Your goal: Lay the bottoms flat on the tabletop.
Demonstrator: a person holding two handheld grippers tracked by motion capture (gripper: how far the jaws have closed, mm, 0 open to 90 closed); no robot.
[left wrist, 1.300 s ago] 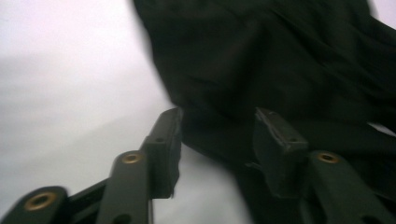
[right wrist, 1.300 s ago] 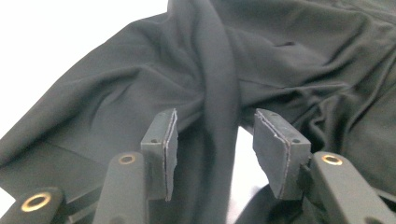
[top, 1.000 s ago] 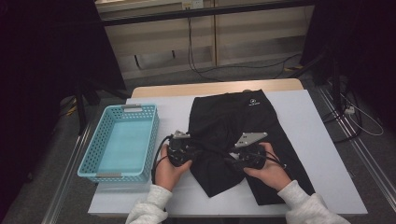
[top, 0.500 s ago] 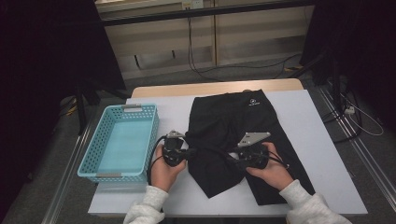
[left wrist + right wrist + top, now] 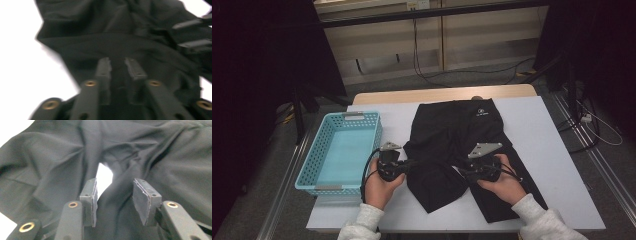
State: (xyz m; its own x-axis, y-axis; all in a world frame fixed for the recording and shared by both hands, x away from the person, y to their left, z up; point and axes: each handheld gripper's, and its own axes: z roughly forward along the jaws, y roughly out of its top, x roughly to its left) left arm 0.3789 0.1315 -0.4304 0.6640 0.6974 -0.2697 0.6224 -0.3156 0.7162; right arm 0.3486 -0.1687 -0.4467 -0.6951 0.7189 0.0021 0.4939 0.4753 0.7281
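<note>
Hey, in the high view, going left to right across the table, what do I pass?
Blue basket → left hand-held gripper → black shorts → right hand-held gripper → bare white tabletop.

A white counter (image 5: 542,150) is carrying two things. Black shorts (image 5: 457,145) are lying spread over its middle, waistband toward the far edge and legs toward the near edge, with the left leg bunched and folded inward. A light blue basket (image 5: 309,167) is sitting at the counter's left edge, just beside the shorts but apart from them. A wooden strip is showing along the counter's far edge.
</note>
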